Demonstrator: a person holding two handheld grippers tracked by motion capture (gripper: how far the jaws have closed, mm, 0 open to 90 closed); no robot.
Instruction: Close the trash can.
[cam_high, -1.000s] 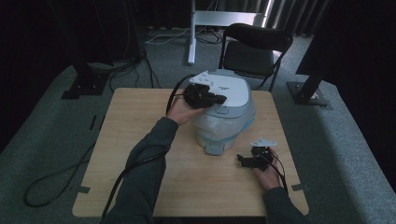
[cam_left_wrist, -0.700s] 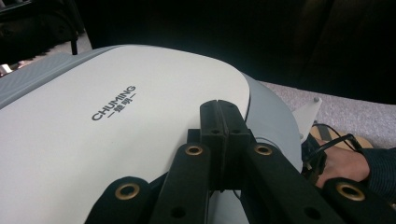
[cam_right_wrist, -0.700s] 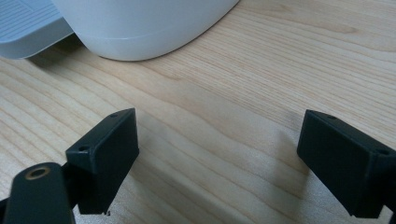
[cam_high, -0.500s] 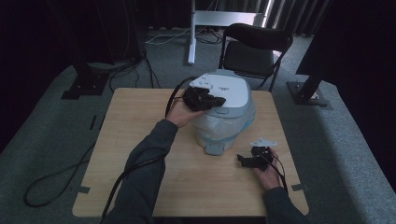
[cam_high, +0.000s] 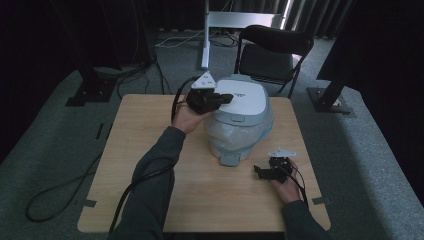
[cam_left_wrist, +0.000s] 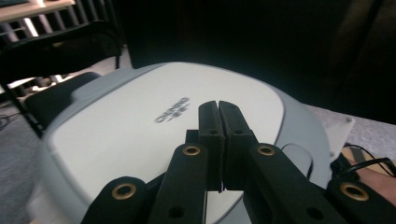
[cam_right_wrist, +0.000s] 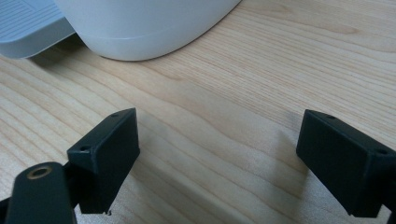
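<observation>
A rounded white-and-grey plastic rice cooker, lid smooth and matte, is sitting near the far edge of the light woodgrain desk. The left gripper is hovering over the lid, jaws clenched and empty. The right gripper is resting near the desk's right edge, jaws released.

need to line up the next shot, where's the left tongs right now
In the high view the left tongs, shut, are over the rice cooker lid's left edge, at the table's far middle.
</observation>
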